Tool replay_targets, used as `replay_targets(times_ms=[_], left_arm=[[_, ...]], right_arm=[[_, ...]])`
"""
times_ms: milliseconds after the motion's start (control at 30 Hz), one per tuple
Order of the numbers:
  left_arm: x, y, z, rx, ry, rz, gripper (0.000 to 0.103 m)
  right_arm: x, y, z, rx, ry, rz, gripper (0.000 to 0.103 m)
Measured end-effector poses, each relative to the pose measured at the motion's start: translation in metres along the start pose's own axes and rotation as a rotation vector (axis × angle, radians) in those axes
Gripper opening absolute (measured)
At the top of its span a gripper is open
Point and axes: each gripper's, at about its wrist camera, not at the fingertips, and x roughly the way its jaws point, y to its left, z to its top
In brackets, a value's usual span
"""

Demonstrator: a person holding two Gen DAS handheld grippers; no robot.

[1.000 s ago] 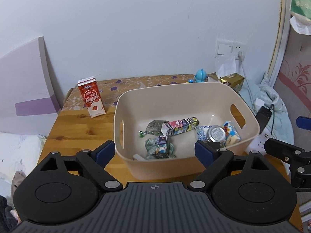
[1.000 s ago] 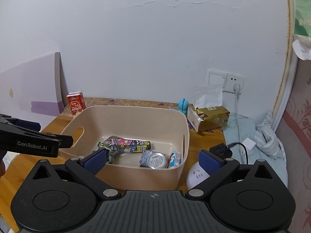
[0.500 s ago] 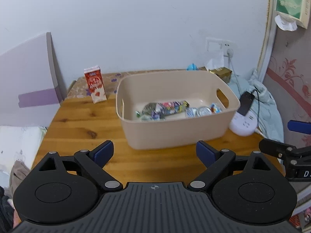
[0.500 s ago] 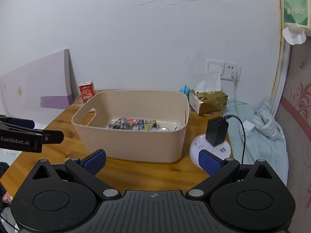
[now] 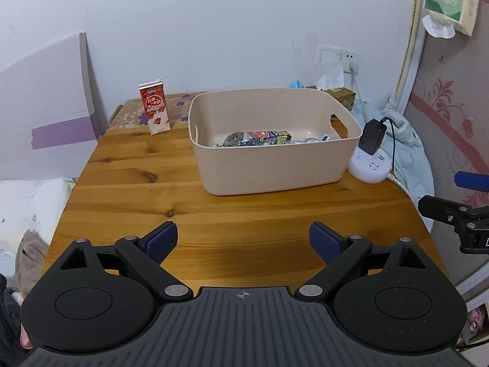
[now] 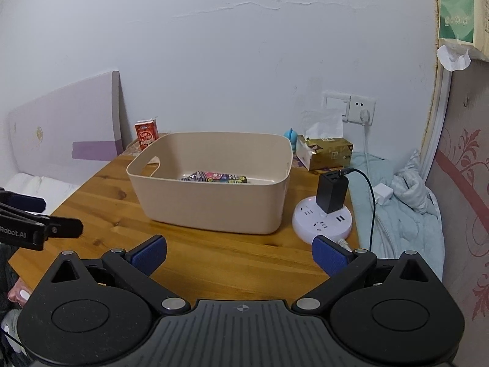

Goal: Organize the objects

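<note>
A beige plastic bin (image 5: pixel 275 165) (image 6: pixel 214 211) stands on the wooden table (image 5: pixel 137 202) (image 6: pixel 214 263). Several snack packets and a small can lie in it; a colourful packet (image 5: pixel 269 137) (image 6: pixel 214 178) shows above the rim. A red milk carton (image 5: pixel 154 107) (image 6: pixel 146 133) stands upright on the table behind the bin's left corner. My left gripper (image 5: pixel 243 240) is open and empty above the table's near edge, well back from the bin. My right gripper (image 6: pixel 240 253) is open and empty, also back from the bin.
A white round power strip (image 5: pixel 369 165) (image 6: pixel 322 221) with a black charger plugged in sits right of the bin. A gold tissue box (image 6: pixel 325 151) and a small blue figure (image 6: pixel 290 136) stand behind. A lilac board (image 5: pixel 52 104) leans at the left. Bedding (image 6: pixel 403 202) lies right.
Both grippers have pulled back and up from over the bin to the table's near side. The bin's contents now sit mostly below its rim in view. Both stay open.
</note>
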Motion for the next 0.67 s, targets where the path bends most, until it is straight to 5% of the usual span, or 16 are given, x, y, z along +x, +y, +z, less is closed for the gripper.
replay_targets(times_ms=[667], left_arm=[[-0.002,0.000,0.009,0.004,-0.036,0.004,0.095]], right_arm=[[0.007,-0.016,-0.004,0.052,0.039,-0.028,0.103]])
